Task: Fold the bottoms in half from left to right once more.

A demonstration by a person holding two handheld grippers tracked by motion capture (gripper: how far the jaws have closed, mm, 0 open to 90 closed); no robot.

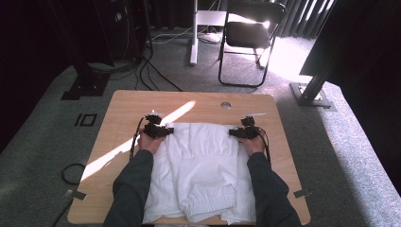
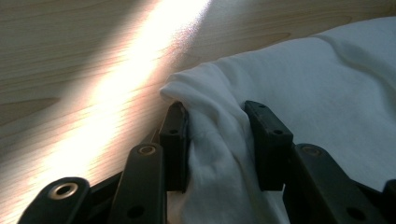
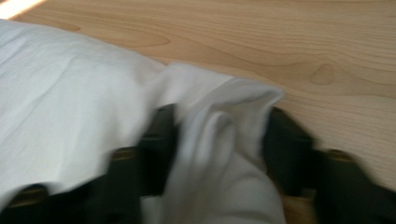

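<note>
A white garment (image 1: 201, 170) lies spread over the near half of the wooden table (image 1: 127, 106), its elastic-edged end bunched toward six o'clock by the person's body and its far edge running across the table's middle. The left gripper (image 1: 163, 131) sits at the far-left corner of the cloth, about ten o'clock from the garment's centre; in the left gripper view its black jaws stand either side of a raised fold (image 2: 219, 140) of the white fabric and pinch it. The right gripper (image 1: 239, 133) is at the far-right corner, about two o'clock; the right gripper view is blurred, yet a gathered fold (image 3: 224, 154) of cloth fills the gap between its jaws, clamped there. A strip of sunlight (image 1: 142, 137) crosses the table beside the left gripper.
</note>
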